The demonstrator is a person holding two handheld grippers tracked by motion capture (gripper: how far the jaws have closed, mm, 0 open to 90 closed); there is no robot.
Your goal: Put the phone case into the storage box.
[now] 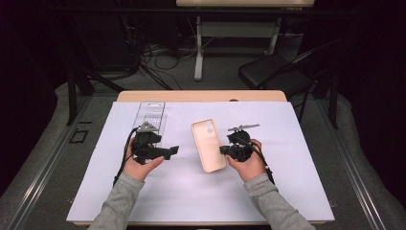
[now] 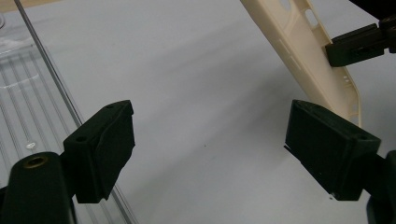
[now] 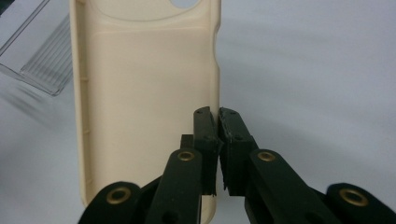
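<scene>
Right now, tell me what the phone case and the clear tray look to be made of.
Phone case: seemingly moulded plastic, cream, matte; thin raised rim, camera cutout, no sharp glare. The right gripper pinches its edge.

Clear tray: likely hard transparent plastic, glossy; the table's white cover shows through its ribbed floor, with bright glints. Whether it is acrylic can't be told.

grey sleeves (image 1: 268,201), black tools, brass screws (image 3: 186,156)

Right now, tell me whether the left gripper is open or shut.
Open. The left gripper's fingers stand wide apart, with bare white table cover between them.

Cream phone case (image 1: 208,145), clear ribbed box (image 1: 151,116), white mat (image 1: 287,158)
</scene>
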